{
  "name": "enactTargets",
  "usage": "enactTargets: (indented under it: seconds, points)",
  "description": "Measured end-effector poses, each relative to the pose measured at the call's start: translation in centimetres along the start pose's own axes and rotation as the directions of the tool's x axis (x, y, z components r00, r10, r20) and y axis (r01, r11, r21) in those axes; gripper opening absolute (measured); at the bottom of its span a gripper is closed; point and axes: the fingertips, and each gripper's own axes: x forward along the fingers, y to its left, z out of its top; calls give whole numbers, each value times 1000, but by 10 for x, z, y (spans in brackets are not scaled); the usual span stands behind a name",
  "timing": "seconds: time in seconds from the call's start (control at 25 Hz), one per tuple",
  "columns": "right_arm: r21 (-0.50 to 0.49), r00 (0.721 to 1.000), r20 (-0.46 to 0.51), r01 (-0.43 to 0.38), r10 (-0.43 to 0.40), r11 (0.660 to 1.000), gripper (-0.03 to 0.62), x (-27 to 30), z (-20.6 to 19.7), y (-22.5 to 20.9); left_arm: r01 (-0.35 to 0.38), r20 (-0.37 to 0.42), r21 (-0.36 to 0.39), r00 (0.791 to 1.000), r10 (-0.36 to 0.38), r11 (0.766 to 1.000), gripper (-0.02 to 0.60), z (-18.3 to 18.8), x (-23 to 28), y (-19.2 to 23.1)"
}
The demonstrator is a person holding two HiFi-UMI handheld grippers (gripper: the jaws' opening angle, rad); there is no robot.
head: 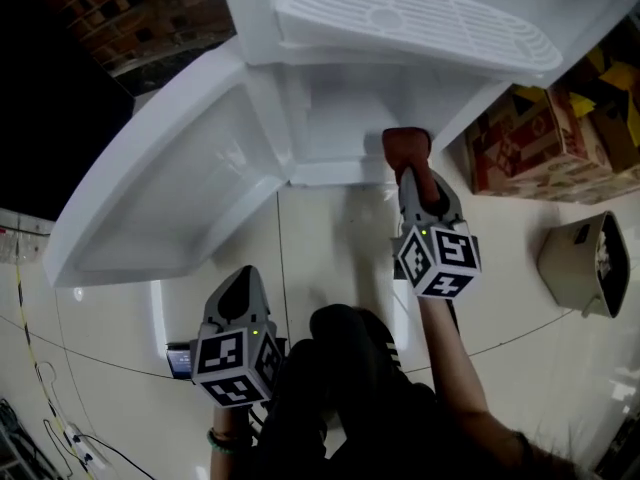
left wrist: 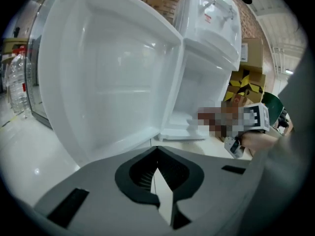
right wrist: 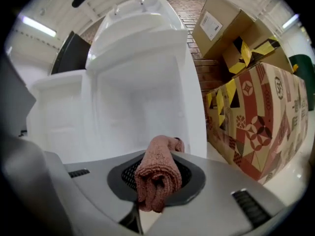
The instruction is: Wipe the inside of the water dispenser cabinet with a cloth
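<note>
While the right hand-held gripper (head: 414, 180) reaches toward the water dispenser cabinet (head: 340, 118), its jaws are pressed together on a reddish-brown cloth (head: 405, 145). In the right gripper view the cloth (right wrist: 157, 173) is folded into a thick roll that stands out from between the jaws of this hand-held gripper (right wrist: 155, 193) and points into the white inside of the cabinet (right wrist: 142, 107). Seen from the head view, the cloth is at the right side of the cabinet's opening, low, close to its right wall; I cannot tell if it touches the wall.

The left hand-held gripper (head: 240, 286) is well apart from the cabinet, in front of it and to the left, above the floor (head: 330, 238). In the left gripper view its jaws (left wrist: 160, 181) are closed on each other and nothing is between them.

The cabinet's door (head: 180, 188) is swung wide open to the left of the cabinet, with its white inner face showing. Above the cabinet is the dispenser's white slotted drip tray (head: 420, 23). To the right of the cabinet stand patterned cardboard boxes (head: 530, 138), and further right, more toward the person, there is a grey container (head: 585, 263) on the floor. Behind the cabinet, to the left, is a brick wall (head: 140, 13).
</note>
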Motion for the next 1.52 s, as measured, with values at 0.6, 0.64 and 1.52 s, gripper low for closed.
enactTargets:
  seconds: [0.6,0.64,1.52]
  points:
    - [-20,937,-35,-347,346,938,75,-76,-16,121,18,131,84,991,-29,996,5,11,-11,-33]
    - [-20,936,-47,-351,350,936,75,-76,-19,122,18,135,95,990,-30,995,5,11,-12,-34]
    - [-42,918,-108,-387,381,921,72,-79,-31,129,24,80,98,996,-32,995,5,-10,-14,-32]
